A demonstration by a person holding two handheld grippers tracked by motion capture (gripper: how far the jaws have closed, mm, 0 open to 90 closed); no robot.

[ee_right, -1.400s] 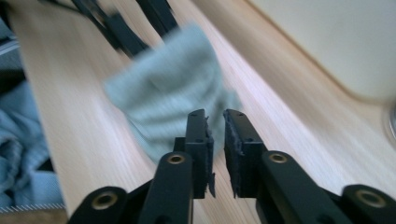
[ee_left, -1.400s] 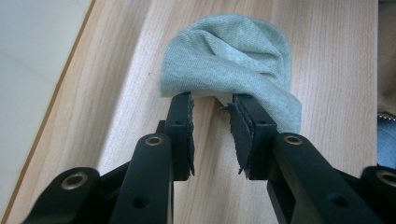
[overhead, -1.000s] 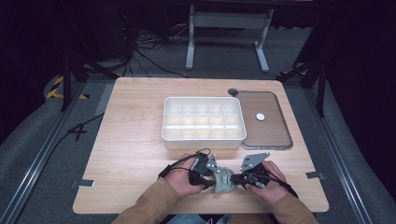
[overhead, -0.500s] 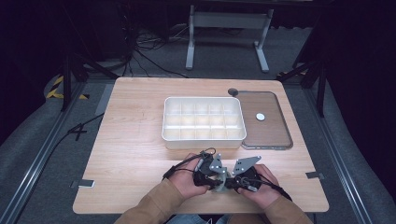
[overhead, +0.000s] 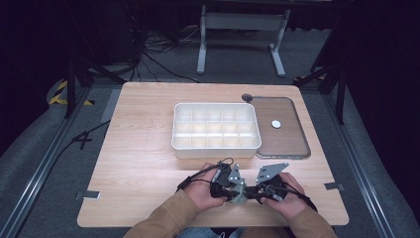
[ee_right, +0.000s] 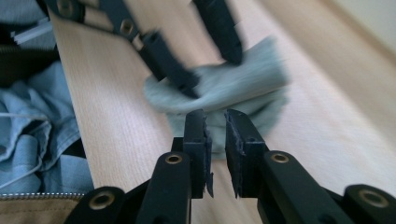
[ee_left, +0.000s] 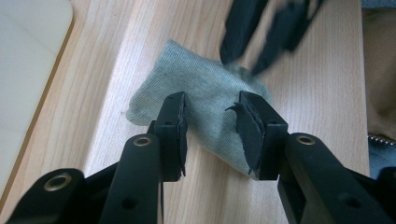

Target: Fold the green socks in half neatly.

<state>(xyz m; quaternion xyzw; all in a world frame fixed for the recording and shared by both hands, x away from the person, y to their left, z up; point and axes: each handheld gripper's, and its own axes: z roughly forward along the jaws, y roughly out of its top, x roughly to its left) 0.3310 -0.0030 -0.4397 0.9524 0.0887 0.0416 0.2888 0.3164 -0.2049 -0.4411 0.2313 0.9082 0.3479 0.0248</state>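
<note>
A small grey-green knitted cloth [ee_left: 205, 107] lies crumpled on the light wooden worktop [overhead: 143, 163] near its front edge, in front of the white plastic compartment tray [overhead: 216, 130]; the left hand-held gripper [ee_left: 212, 126] stands with jaws parted astride the cloth; the right hand-held gripper [ee_right: 215, 135] has its jaws a narrow gap apart at the cloth's edge, gripping nothing visibly.

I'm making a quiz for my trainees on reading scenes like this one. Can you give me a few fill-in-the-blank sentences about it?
1. The grey-green cloth lies on the bare ____ table.
2. The white compartment tray holds ____ in its cells.
3. A small white disc lies on the ____ lid beside the tray.
4. The left claw stands ____ over the cloth.

Missing words: wooden; nothing; brown; open
</note>
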